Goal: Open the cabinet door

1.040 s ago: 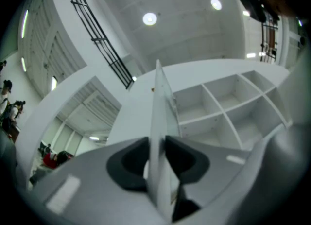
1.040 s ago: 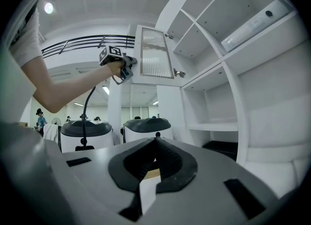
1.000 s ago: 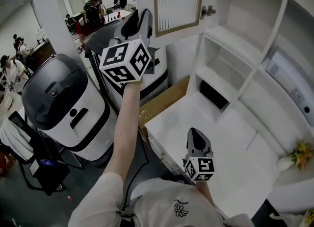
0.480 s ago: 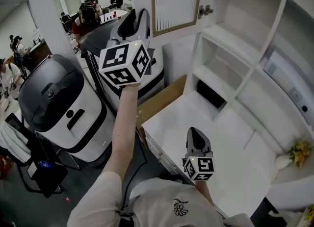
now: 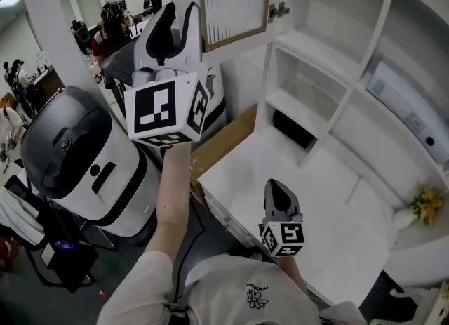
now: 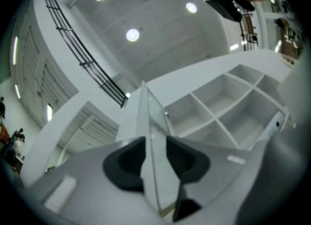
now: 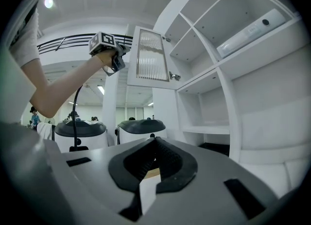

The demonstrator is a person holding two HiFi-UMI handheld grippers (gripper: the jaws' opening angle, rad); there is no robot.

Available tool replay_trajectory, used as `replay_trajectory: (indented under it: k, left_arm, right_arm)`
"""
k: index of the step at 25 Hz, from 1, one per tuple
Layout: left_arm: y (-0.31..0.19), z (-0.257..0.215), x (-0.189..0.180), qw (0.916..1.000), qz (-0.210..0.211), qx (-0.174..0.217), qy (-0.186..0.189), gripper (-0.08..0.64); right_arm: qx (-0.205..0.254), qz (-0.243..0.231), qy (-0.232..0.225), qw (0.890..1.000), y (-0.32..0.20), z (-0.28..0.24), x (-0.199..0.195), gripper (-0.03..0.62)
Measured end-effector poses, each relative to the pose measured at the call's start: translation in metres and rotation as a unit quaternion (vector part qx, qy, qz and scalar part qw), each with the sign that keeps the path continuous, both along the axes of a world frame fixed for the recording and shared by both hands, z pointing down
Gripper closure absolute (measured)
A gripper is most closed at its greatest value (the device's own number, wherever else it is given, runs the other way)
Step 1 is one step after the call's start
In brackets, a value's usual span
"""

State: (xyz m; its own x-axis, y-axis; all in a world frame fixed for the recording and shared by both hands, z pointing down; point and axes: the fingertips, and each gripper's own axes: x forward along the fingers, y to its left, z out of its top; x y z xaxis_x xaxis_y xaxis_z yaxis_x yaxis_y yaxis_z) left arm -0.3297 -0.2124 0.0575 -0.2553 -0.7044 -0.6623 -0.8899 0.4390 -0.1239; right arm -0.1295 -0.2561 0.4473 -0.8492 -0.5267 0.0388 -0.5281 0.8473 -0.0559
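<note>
- The person's left arm [image 5: 172, 197] reached up and forward, nearly straight, and lifted the left tool [image 5: 181, 11] at an upward slant to the cabinet door [image 5: 235, 1].
- The left tool was clamped on the door's free edge, with the panel standing between its pads. Its jaws had just been easing slightly wider around that edge.
- The cabinet door, a framed panel with a ribbed insert, stood swung out from the upper cabinet [image 5: 316, 43]. It hung on a hinge [image 5: 278, 11] at its far side.
- The left tool's marker cube [image 5: 165, 109] sat just above the wrist and faced the head camera.
- The right tool [image 5: 278, 189] was held low, close to the person's body, and pointed level over the white worktop [image 5: 330, 218]. Its jaws were pressed together at the tips with nothing between them.
- Two grey-and-white machines [image 5: 77, 155] stood on the floor beside the worktop, and a brown cardboard sheet [image 5: 224, 141] leaned at its edge.
</note>
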Motion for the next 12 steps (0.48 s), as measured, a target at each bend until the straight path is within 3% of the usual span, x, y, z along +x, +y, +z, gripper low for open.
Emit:
replay_trajectory:
  k: [3, 8, 12]
  left_arm:
    - [0.004, 0.007, 0.022, 0.9998, 0.016, 0.000, -0.013, 0.438]
    - [-0.007, 0.057, 0.065, 0.9954, 0.092, -0.024, -0.014, 0.442]
    - [-0.011, 0.106, 0.082, 0.9954, 0.087, -0.040, -0.005, 0.465]
  right_arm:
    - [0.006, 0.007, 0.001, 1.000, 0.001, -0.001, 0.002, 0.592]
    - [0.006, 0.019, 0.004, 1.000, 0.001, 0.003, 0.007, 0.592]
    - [0.014, 0.023, 0.007, 1.000, 0.003, 0.004, 0.011, 0.592]
